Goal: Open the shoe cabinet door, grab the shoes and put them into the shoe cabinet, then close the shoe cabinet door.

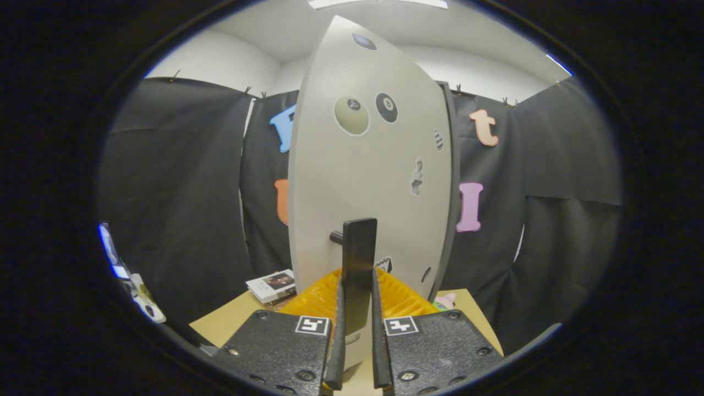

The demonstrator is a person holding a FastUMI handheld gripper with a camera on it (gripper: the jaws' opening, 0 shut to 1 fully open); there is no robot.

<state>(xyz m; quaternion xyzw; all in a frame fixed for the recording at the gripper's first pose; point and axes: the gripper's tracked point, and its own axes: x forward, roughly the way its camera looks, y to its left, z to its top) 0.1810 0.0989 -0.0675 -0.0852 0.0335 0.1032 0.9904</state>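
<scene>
Open room left of the shoe cabinet door [368, 181], only black booth cloth there and a stack of books [273, 286] on the desk [234, 319]; narrower gap on the right, door's dark edge close to the cloth. Fingers [357, 330] closed on the door's handle [358, 269], a dark upright bar standing off the panel on a short peg, held between them. Door pale grey, dotted with stickers, among them two billiard balls [366, 111]. Yellow ribbed tray [396, 297] just beyond the fingers
</scene>
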